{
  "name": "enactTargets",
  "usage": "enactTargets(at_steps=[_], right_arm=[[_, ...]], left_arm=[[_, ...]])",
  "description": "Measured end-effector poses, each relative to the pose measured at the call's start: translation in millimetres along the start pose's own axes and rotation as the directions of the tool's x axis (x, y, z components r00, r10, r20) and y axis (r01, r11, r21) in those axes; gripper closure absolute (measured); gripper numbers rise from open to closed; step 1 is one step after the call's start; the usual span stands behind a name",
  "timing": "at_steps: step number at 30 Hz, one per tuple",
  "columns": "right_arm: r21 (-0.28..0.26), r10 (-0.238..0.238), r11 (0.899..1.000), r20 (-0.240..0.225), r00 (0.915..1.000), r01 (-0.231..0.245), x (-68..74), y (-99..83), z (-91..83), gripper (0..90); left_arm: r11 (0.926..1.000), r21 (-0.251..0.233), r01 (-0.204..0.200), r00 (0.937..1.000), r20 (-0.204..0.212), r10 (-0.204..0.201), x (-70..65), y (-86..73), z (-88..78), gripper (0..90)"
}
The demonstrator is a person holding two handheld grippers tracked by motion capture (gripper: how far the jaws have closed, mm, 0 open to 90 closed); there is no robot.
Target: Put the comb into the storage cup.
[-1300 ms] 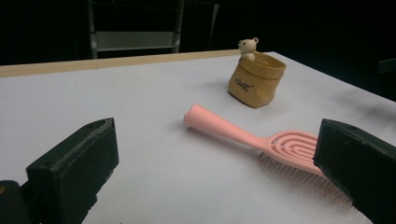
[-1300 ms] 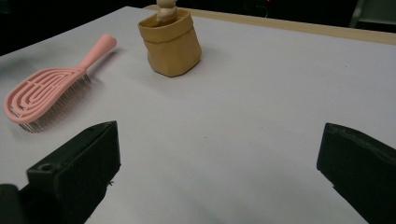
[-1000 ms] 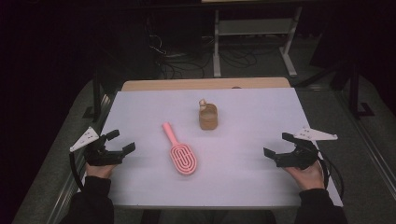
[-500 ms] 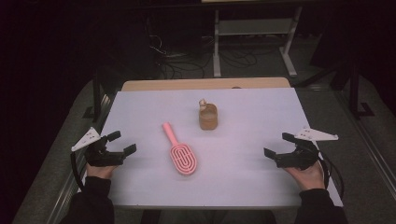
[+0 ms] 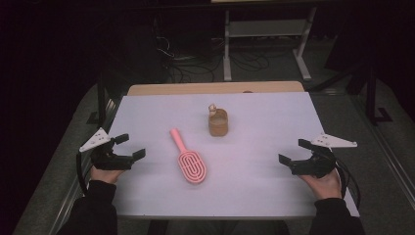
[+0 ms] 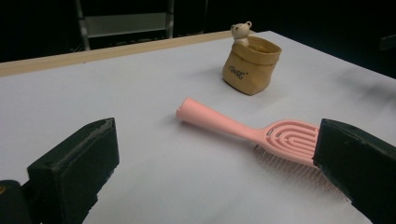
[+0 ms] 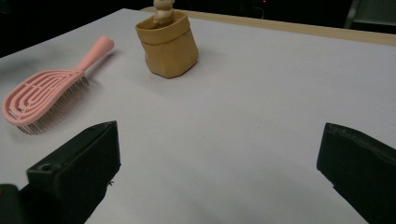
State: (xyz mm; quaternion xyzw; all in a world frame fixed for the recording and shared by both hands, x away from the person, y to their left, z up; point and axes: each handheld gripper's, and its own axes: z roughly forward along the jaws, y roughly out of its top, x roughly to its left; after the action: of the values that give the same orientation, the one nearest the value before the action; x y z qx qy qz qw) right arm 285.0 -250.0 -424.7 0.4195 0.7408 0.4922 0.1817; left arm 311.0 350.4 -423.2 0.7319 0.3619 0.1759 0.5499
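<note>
A pink hairbrush [image 5: 188, 157] [image 6: 247, 131] [image 7: 44, 88] lies bristles down on the white table [image 5: 259, 122], its handle toward the far left. Behind it stands a small tan paper pouch [image 5: 218, 122] [image 6: 252, 63] [image 7: 168, 44] with a little bear figure at its rim. My left gripper [image 5: 130, 146] [image 6: 215, 172] rests open at the table's left edge, left of the brush, with nothing between its jaws. At the right side my right gripper [image 5: 292, 152] [image 7: 219, 172] is open too, holding nothing, well away from both objects.
A wooden strip [image 5: 215, 88] runs along the table's far edge. Beyond it, on a dark floor, stand a metal shelf frame [image 5: 266, 34] and loose cables [image 5: 195, 63]. Grey metal rails [image 5: 68, 196] flank the table on both sides.
Both hands have shifted only slightly; the left gripper edged a little toward the brush. The brush and pouch have not moved.
</note>
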Motion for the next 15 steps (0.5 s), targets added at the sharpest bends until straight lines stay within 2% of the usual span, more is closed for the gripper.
enactTargets(at_steps=[9,15], right_arm=[[0.004,0.001,1.0,-0.003,1.0,-0.001,0.2,-0.4,0.0,0.0],[0.006,-0.002,1.0,-0.003,1.0,0.002,0.7,-0.8,1.2,0.0]], left_arm=[[0.9994,0.025,-0.022,0.9993,0.031,0.021,-1.3,16.8,7.0,0.0],[0.9983,0.042,-0.04,0.9987,0.032,0.038,0.4,25.2,12.7,0.0]])
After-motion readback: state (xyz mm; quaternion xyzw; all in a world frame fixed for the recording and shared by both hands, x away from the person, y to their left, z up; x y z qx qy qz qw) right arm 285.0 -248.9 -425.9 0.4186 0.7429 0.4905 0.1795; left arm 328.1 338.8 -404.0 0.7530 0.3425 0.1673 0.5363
